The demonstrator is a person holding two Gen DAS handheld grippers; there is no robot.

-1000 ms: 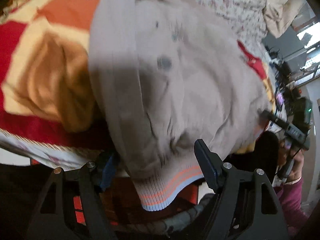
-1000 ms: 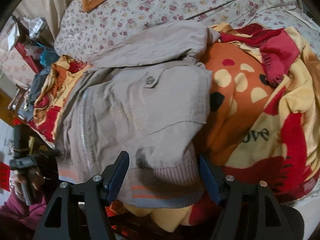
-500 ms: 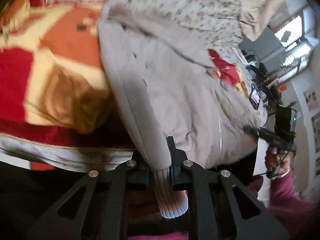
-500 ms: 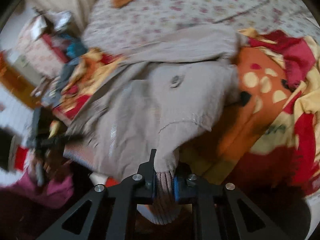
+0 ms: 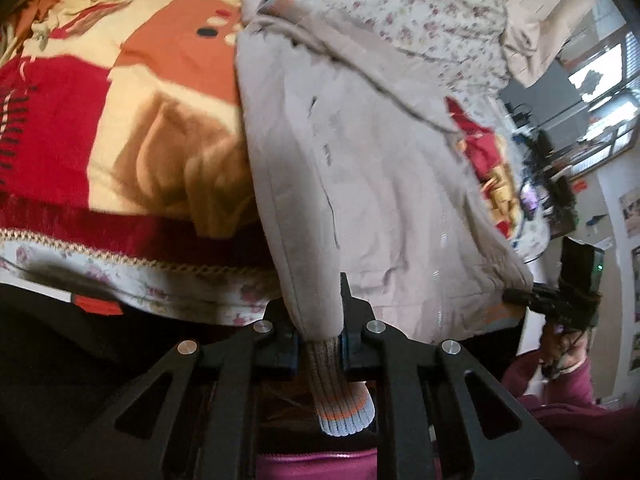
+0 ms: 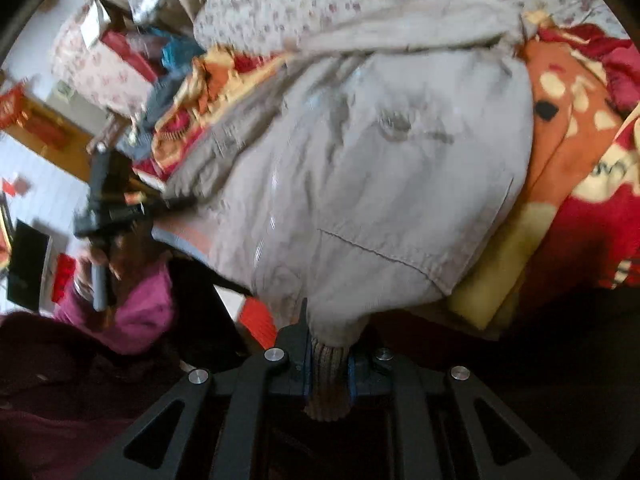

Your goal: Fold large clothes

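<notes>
Left wrist view puts the near edge of the bed (image 5: pixel 188 292) just beyond my fingers, its floral sheet (image 5: pixel 420 12) hanging over it, with dark open room below and to the left. A red, orange and cream blanket (image 5: pixel 120 128) fills the left of the bed, and the beige jacket (image 5: pixel 380 184) lies over it, running from the far floral sheet to this near edge. My left gripper (image 5: pixel 322 344) points steeply down at that edge, jaws pinched tight on the jacket's ribbed cuff (image 5: pixel 340 396), whose orange and pale blue stripes hang out behind the pads. At the right, my right hand (image 5: pixel 560 348) holds the other tool at the jacket's far hem corner, a magenta sleeve (image 5: pixel 560 384) below it. From the right wrist view, my right gripper (image 6: pixel 328 364) also tilts down, jaws closed narrow on a brown ribbed cuff (image 6: pixel 326 392) at the jacket's near corner. The jacket (image 6: pixel 380 184) spreads up and away, a snap button (image 6: pixel 394 126) on its front and a zip (image 6: pixel 272 208) running down its left side. The blanket (image 6: pixel 580 184) lies to its right, the bed's dark edge below that. My left hand (image 6: pixel 100 256) holds its tool at the left, against blurred room clutter.
</notes>
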